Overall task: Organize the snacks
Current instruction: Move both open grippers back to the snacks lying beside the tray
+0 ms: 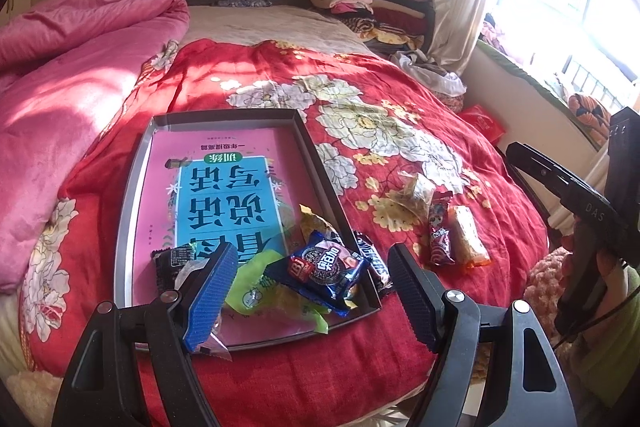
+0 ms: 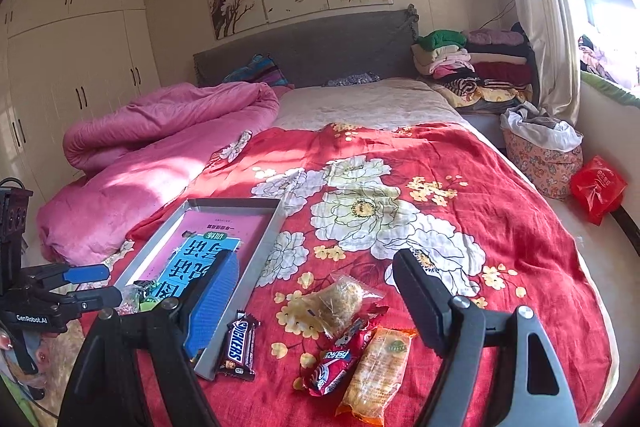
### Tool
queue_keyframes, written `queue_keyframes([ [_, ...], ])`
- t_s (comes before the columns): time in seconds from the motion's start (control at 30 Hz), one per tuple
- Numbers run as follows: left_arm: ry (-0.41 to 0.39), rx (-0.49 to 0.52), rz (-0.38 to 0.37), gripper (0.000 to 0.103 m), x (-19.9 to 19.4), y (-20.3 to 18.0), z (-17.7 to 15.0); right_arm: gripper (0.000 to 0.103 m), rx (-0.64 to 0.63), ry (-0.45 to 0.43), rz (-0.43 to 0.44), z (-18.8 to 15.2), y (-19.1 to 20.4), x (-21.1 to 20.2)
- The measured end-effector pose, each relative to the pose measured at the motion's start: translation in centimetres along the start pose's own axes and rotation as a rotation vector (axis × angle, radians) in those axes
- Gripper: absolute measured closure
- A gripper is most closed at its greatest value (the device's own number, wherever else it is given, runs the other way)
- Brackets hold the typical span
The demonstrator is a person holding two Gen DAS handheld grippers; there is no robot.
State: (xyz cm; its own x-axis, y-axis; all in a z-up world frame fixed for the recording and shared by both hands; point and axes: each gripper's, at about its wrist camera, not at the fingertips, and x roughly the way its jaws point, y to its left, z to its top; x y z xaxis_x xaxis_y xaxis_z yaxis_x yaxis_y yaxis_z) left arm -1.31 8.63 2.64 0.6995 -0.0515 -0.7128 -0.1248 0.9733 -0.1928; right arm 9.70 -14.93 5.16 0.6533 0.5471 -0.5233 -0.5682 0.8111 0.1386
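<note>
Left wrist view: grey tray (image 1: 320, 163) on the red floral bedspread (image 1: 240, 75), lined with a pink-and-blue book cover; its near corner holds a heap of packets — blue Oreo pack (image 1: 320, 273), green wrapper (image 1: 256, 291), black packet (image 1: 170, 263). Left gripper (image 1: 312, 291) hangs over that heap, jaws spread wide, nothing between them. Snickers bar (image 2: 239, 347) lies against the tray's outer wall, on the cloth, not inside. Loose stock to the right of the tray: clear bag of yellowish crumbly snack (image 2: 340, 303), red packet (image 2: 332, 363), orange packet (image 2: 378, 367), the last two touching side by side. Right gripper (image 2: 312, 303) hovers above this group, jaws likewise wide and empty. Risks, as judged: red and orange packets sit so close that a closing grip may catch both or push one aside; slick foil may slip from the pads; the clear bag may crush if squeezed hard. The heap at the tray's corner is already crowded — another item dropped there may slide over the low wall. The soft bedding may let the tray tip if pressed at its edge.
</note>
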Motion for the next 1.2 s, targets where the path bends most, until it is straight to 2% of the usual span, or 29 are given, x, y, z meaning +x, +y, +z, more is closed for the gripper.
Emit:
queue_keyframes([
  [0.5,0.104,0.077,-0.069,0.025,2.5,-5.8,-0.7,0.024,0.024,0.014,-0.033,-0.2,-1.6,-0.7],
  [0.7,0.18,0.052,-0.124,0.025,4.1,-7.6,-1.3,0.024,0.052,0.017,-0.034,-0.4,-2.6,-0.9],
  [1.0,0.295,-0.021,-0.113,0.025,7.0,-8.8,-1.3,0.024,0.086,0.093,-0.051,-1.1,-4.1,0.2],
  [1.2,0.364,-0.052,-0.097,0.025,8.8,-9.4,-1.3,0.024,0.115,0.107,-0.055,-1.5,-5.0,0.4],
])
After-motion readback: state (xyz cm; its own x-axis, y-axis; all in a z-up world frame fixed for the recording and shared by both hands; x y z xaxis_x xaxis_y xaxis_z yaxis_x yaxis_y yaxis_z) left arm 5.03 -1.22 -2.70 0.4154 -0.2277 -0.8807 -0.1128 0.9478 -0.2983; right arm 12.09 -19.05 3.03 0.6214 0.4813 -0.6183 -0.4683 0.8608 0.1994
